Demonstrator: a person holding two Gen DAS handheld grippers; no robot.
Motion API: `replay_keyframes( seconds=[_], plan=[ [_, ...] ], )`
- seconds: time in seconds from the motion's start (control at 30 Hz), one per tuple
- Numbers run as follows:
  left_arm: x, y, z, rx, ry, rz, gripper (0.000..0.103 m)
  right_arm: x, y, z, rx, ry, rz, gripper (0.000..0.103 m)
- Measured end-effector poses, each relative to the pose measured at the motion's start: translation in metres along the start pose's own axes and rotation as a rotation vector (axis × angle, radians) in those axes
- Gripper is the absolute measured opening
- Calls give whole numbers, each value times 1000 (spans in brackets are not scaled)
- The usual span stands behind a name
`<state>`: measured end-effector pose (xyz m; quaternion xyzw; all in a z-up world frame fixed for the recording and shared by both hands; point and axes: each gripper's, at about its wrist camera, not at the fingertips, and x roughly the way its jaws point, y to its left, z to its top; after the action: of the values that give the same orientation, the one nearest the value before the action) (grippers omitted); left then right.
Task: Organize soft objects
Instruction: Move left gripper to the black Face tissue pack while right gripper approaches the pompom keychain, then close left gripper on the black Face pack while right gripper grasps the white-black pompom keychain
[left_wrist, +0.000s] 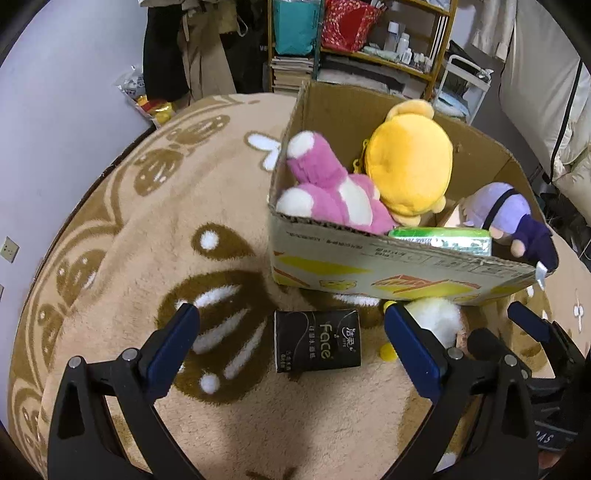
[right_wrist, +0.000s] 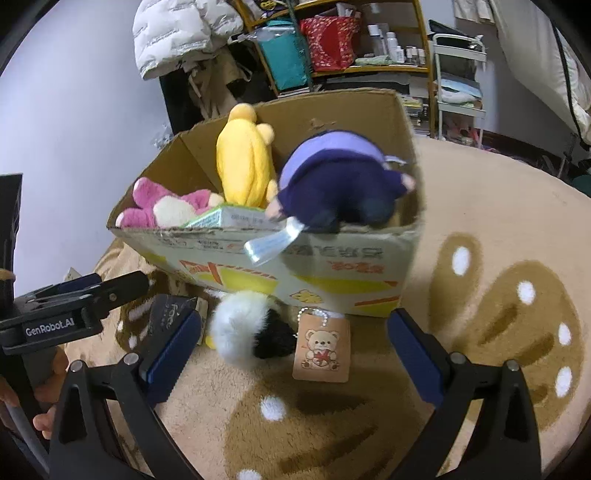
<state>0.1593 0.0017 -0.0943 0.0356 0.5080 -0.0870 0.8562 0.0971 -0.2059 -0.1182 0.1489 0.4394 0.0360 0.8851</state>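
Observation:
An open cardboard box (left_wrist: 373, 258) (right_wrist: 332, 269) stands on the blanket and holds a pink plush (left_wrist: 332, 192) (right_wrist: 166, 206), a yellow plush (left_wrist: 410, 162) (right_wrist: 243, 166), a purple doll (left_wrist: 506, 210) (right_wrist: 340, 184) and a green tissue pack (left_wrist: 443, 236) (right_wrist: 225, 216). In front of the box lie a black tissue pack (left_wrist: 317, 340) (right_wrist: 166, 317) and a white-and-black plush (left_wrist: 439, 321) (right_wrist: 247, 328) with a bear tag (right_wrist: 321, 349). My left gripper (left_wrist: 291, 336) is open over the black pack. My right gripper (right_wrist: 295, 343) is open over the white-and-black plush.
A beige blanket with brown patterns (left_wrist: 147, 258) (right_wrist: 498, 295) covers the surface. Behind it stand shelves with bags and bottles (left_wrist: 351, 33) (right_wrist: 351, 40), hanging clothes (left_wrist: 192, 48) and a white cart (right_wrist: 458, 77). A hand (right_wrist: 44, 421) holds the left gripper's handle.

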Motion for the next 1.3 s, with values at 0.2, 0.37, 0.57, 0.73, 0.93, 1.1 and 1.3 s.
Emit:
replay_keyframes(
  seconds=[0.2,0.37,0.57,0.73,0.93,1.1,1.3],
  plan=[
    [17,-2,0,8,42,1,99,15,2,0,-15,35,1,103],
    [32,-1,-3,12,83,4,99,29,2,-1,-17,59,-2,103],
    [44,-5,-6,24,118,0,99,43,2,-2,-26,82,6,103],
    [54,-6,-5,21,138,6,99,51,2,-2,-25,100,12,103],
    [65,-3,-4,20,164,7,98,62,3,-2,-13,126,7,103],
    [70,-5,-5,23,190,10,98,66,3,-1,-10,134,-3,102],
    [76,-11,-5,33,197,29,98,69,8,-4,-25,137,-24,100]
  ],
)
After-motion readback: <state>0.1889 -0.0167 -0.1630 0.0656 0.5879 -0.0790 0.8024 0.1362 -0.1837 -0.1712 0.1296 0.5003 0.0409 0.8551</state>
